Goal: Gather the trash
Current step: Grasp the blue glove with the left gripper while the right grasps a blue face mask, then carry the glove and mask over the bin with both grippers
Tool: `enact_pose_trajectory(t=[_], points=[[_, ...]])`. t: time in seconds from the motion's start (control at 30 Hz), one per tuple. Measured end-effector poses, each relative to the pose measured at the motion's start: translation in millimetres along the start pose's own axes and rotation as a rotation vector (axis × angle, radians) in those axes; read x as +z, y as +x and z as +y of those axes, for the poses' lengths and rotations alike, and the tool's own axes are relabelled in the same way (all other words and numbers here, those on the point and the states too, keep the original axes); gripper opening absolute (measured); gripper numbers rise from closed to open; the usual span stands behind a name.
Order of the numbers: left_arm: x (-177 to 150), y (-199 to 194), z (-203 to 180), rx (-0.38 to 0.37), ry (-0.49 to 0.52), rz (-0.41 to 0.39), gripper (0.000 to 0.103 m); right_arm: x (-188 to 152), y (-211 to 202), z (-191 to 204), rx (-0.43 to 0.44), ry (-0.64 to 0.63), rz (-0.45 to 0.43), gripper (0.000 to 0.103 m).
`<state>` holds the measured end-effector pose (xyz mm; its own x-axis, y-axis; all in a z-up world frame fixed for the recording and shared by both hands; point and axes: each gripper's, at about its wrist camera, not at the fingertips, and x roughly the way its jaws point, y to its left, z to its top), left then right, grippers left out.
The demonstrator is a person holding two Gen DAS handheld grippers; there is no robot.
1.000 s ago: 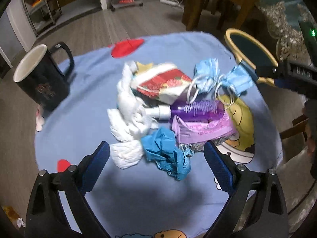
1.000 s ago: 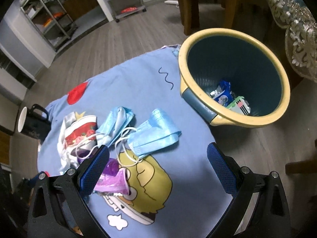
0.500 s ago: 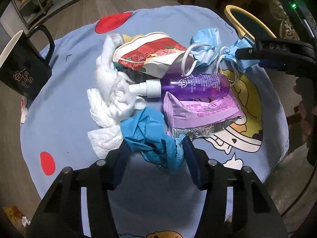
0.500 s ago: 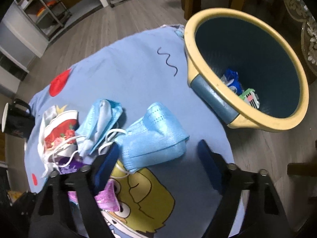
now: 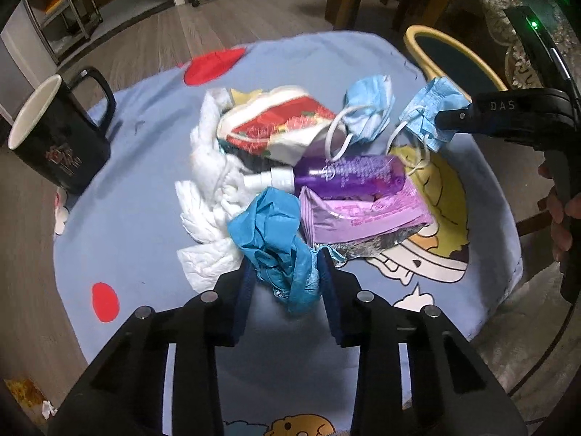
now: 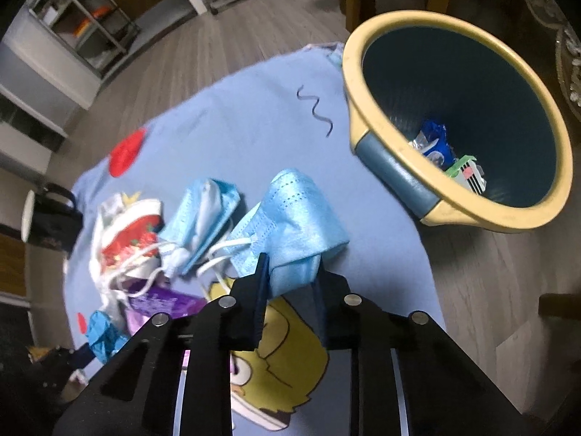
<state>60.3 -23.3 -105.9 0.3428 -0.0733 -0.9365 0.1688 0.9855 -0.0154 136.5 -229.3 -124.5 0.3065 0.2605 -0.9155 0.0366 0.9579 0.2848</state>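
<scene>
Round table in blue cartoon cloth [image 5: 138, 167], black mug [image 5: 54, 138], trash pile [image 5: 290, 167]

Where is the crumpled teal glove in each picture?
Left wrist view: the crumpled teal glove sits low in the middle, between the left gripper as it closes.
Right wrist view: the glove is small, at the lower left edge.
Shared landmark: the purple spray bottle lies beside it.
</scene>
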Motion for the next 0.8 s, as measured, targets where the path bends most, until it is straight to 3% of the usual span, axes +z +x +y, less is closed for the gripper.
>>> enact_pose_trajectory(t=[0.4,0.6,0.8], points=[[0.5,-62.6,-7.6,0.004,0.050,-0.201,0.034,-2.2,-75.9,-3.2,0.041,-0.021,-0.170,0.022],[4.7,-97.5,-20.5,-0.005,0.096,-0.354,0.034,1.2,-129.3,-11.9,0.082,-0.051,-0.319,0.022],[8.8,-117.1,-34.1,-0.052,0.134,-0.429,0.034,4.9,-159.5,-34.0,0.134,-0.031,-0.394,0.022]])
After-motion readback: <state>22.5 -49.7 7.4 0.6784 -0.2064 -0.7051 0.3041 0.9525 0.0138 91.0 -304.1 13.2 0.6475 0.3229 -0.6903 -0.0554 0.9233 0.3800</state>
